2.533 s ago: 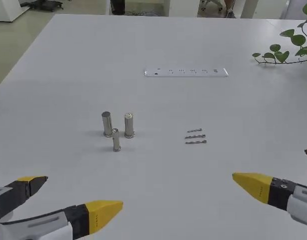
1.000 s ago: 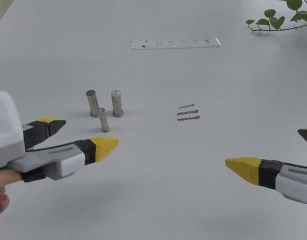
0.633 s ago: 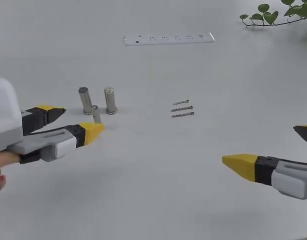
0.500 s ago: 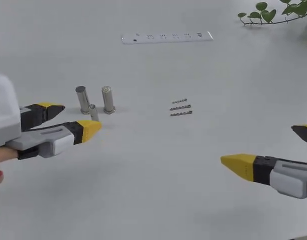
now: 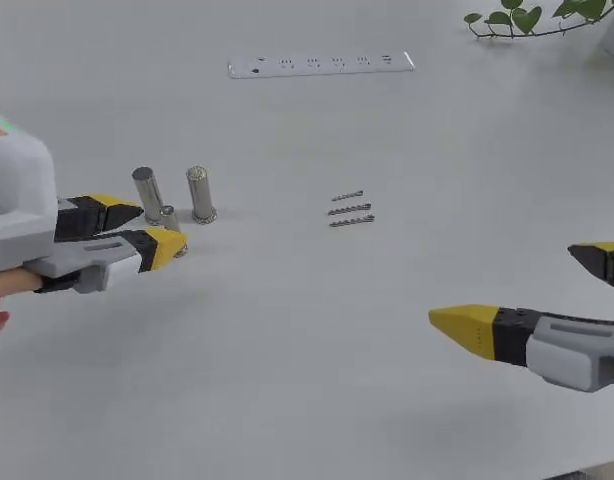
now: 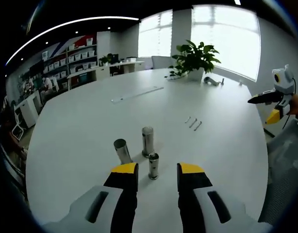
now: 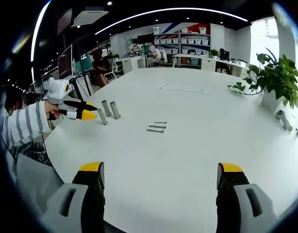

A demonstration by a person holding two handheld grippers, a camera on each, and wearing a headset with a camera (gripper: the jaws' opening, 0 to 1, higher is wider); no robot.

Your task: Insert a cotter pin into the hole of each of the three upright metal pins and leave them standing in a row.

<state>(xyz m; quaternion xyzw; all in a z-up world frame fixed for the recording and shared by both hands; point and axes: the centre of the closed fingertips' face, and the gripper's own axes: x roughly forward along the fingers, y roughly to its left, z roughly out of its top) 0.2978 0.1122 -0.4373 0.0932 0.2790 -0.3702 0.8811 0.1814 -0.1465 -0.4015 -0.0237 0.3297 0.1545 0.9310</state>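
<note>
Three upright metal pins stand close together left of centre: a tall one [image 5: 145,190], another tall one [image 5: 199,192] and a shorter one [image 5: 169,218] in front. My left gripper [image 5: 152,226] is open, and the short pin [image 6: 153,165] stands right at the gap between its yellow tips without touching them. Three cotter pins [image 5: 349,209] lie side by side to the right of the metal pins, also seen from the right gripper [image 7: 156,126]. My right gripper [image 5: 507,285] hangs wide open and empty near the front right, well short of the cotter pins.
A white power strip [image 5: 320,64] lies across the far side of the table. A potted plant [image 5: 527,18] trails leaves at the far right corner. The table's front edge runs just below the right gripper.
My left gripper has come forward from the near edge to the short metal pin, and its jaws have drawn closer together. The right gripper has stayed at the front right.
</note>
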